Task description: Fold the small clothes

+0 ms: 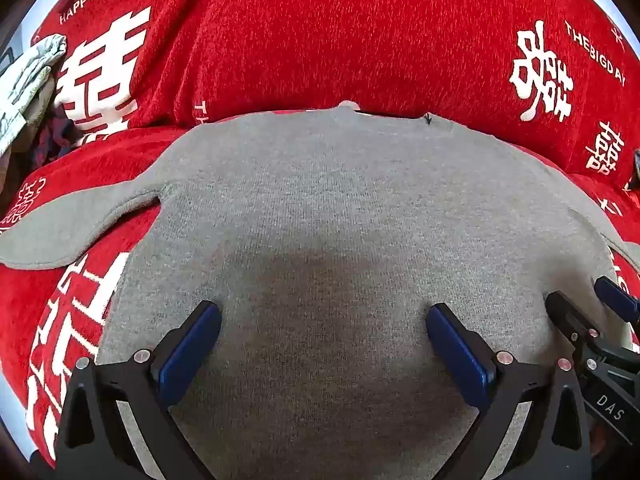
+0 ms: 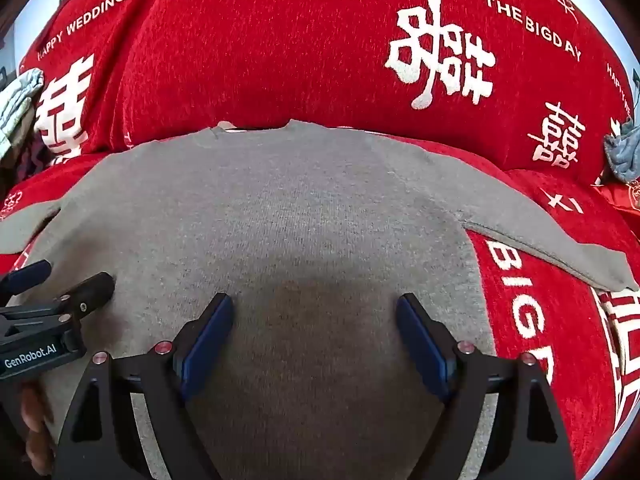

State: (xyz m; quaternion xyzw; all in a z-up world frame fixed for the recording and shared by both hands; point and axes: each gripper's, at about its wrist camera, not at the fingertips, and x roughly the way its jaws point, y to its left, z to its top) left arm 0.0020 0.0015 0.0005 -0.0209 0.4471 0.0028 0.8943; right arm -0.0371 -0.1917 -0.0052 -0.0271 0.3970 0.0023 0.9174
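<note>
- Red chenille cover (image 1: 320, 32) printed in white with wedding characters and "HAPPY WEDDING" drapes the sofa seat and backrest; a pile of other cloth (image 1: 28, 80) sits at the far left edge.
- A small grey sweater (image 1: 328, 208) lies flat on the seat, neckline (image 1: 384, 114) away from the camera, sleeves spread out to either side.
- Left tongs (image 1: 322, 344) hover over the lower body of the sweater, jaws wide apart, nothing between them.
- Right tongs (image 2: 314, 332) hang just beside them over the same hem area, also spread and empty.
- The sweater's long axis runs straight ahead from both tongs, hem nearest; the left sleeve (image 1: 76, 236) lies closer to the left tongs, the right sleeve (image 2: 560, 248) to the right.
- Folding looks not yet begun.
</note>
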